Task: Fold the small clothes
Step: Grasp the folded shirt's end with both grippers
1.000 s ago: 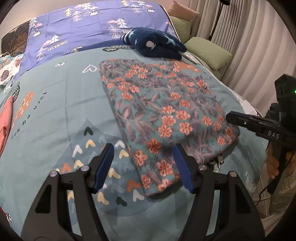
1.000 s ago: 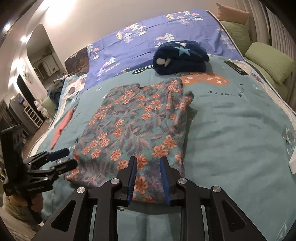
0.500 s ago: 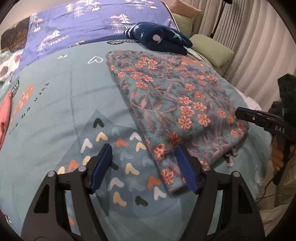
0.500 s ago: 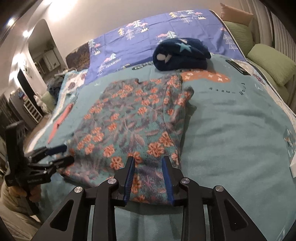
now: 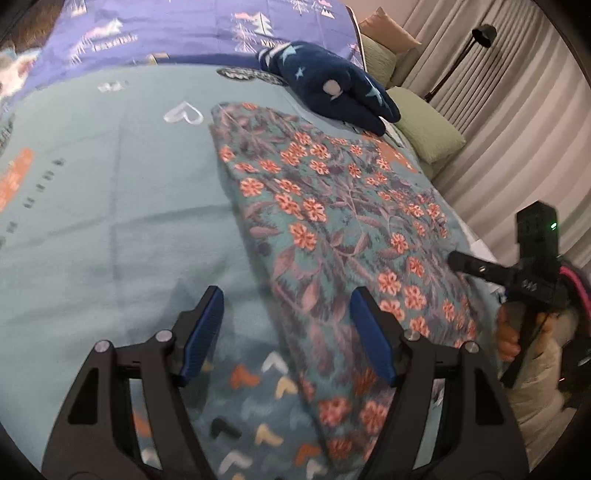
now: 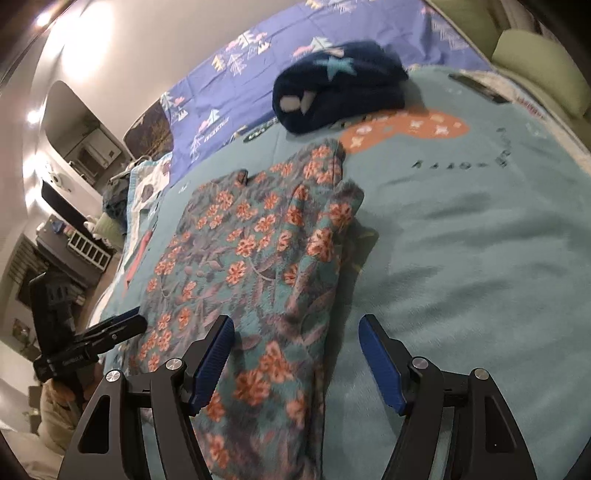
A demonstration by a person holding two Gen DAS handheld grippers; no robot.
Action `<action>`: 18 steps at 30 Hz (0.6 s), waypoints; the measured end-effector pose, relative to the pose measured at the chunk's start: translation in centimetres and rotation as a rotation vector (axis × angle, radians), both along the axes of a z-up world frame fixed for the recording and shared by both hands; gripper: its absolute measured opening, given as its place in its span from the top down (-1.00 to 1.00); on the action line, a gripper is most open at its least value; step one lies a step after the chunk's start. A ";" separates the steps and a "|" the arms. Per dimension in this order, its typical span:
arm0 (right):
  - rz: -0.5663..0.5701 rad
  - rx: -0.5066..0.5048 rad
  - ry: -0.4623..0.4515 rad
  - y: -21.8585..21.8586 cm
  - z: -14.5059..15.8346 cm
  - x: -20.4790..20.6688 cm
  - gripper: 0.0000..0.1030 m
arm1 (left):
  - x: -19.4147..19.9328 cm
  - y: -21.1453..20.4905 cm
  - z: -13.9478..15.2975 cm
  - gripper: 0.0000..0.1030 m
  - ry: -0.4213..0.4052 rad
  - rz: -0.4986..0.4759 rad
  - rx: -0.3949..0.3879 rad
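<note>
Tools spread, seemingly above garment.

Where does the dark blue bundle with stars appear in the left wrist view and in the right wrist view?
Left wrist view: dark blue bundle at upper centre-right, beyond the floral garment.
Right wrist view: bundle at top centre, beyond the same garment.
Shared landmark: the purple tree-print sheet behind it.

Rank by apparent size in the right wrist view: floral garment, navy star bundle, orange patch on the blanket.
1. floral garment, by far the largest, though it also lies nearest the camera.
2. navy star bundle.
3. orange patch, close to the bundle in width but flatter; that gap is small.
</note>
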State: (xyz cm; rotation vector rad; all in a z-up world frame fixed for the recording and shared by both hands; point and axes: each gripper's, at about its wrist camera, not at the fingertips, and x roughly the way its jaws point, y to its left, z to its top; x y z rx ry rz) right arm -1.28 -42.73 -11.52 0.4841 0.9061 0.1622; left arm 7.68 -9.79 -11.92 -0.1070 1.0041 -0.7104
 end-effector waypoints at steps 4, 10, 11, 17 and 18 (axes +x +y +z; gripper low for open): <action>0.044 0.056 -0.029 -0.4 -0.5 1.3 -0.41 | 1.3 -0.7 -0.5 -0.41 0.003 -0.029 -0.041; 0.126 0.120 -0.058 -0.7 -1.1 4.5 -0.40 | 2.8 -1.8 -0.7 -0.41 -0.008 -0.086 -0.082; 0.135 0.111 -0.058 -0.5 -1.0 5.0 -0.40 | 3.1 -1.9 -0.7 -0.41 -0.008 -0.093 -0.097; 0.177 0.080 -0.056 0.2 -1.0 7.9 -0.40 | 5.3 -2.4 -1.1 -0.41 0.014 -0.115 -0.157; 0.183 0.081 -0.056 0.1 -1.0 8.2 -0.40 | 5.5 -2.6 -1.1 -0.41 0.014 -0.119 -0.157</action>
